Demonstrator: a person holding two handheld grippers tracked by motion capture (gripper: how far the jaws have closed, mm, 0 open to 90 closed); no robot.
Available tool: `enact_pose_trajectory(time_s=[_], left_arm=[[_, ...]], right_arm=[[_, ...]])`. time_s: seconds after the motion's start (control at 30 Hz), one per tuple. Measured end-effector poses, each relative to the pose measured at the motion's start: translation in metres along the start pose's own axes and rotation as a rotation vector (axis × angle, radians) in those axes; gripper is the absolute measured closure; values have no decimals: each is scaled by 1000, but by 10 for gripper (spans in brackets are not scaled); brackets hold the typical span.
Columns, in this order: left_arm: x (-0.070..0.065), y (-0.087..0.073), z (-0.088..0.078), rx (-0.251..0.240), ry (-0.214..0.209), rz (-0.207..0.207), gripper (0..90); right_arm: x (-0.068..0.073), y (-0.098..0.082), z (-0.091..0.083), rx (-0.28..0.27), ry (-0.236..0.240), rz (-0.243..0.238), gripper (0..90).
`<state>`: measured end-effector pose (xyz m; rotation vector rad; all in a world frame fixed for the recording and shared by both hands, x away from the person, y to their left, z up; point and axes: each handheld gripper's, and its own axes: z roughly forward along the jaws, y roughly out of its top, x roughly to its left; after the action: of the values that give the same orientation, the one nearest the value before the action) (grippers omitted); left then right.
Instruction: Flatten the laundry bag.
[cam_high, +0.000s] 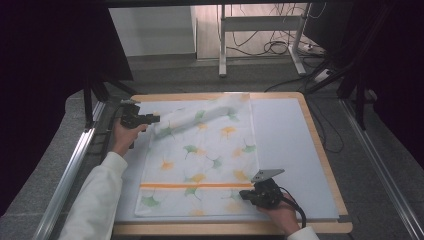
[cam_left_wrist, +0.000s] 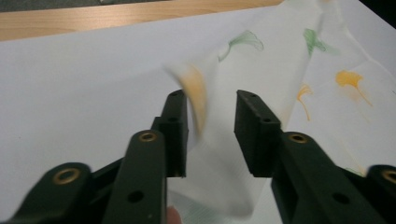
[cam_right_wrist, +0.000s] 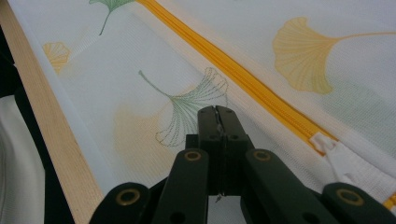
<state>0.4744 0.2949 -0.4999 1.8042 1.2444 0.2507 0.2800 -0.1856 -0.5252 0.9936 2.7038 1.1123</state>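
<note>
Now the left tool (cam_left_wrist: 211, 116) is releasing the mesh bag (cam_high: 200, 155); the right tool (cam_right_wrist: 217, 116) is pinching its near edge, clenched; smoothing seems next.

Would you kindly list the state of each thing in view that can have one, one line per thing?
Mesh bag: lying flat on the mat, far left corner lifted and folded over.
Orange zipper: closed, its white pull at the end.
Left gripper: jaws apart, bag corner loose between them, blurred.
Right gripper: jaws shut, pinching the bag's fabric near the zipper pull.
White mat: flat on the wooden table.
</note>
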Motion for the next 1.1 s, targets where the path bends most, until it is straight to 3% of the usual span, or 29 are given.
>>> enact_pose_trajectory(time_s=[0.27, 0.37, 0.47, 0.73, 0.9, 1.1], left_arm=[[-6, 4, -12, -8, -45, 51, 580], [-10, 3, -13, 9, -57, 78, 584], [-13, 3, -16, 19, -47, 108, 572], [-9, 5, -35, -10, -23, 110, 495], [-10, 4, -39, -11, -41, 118, 494], [-19, 0, -31, 8, -87, 140, 501]], right_arm=[[0, 0, 0, 0, 0, 0, 892], [0, 0, 0, 0, 0, 0, 892], [0, 0, 0, 0, -1, 0, 892], [0, 0, 0, 0, -1, 1, 892], [0, 0, 1, -2, -2, -4, 892], [0, 1, 1, -1, -1, 2, 892]])
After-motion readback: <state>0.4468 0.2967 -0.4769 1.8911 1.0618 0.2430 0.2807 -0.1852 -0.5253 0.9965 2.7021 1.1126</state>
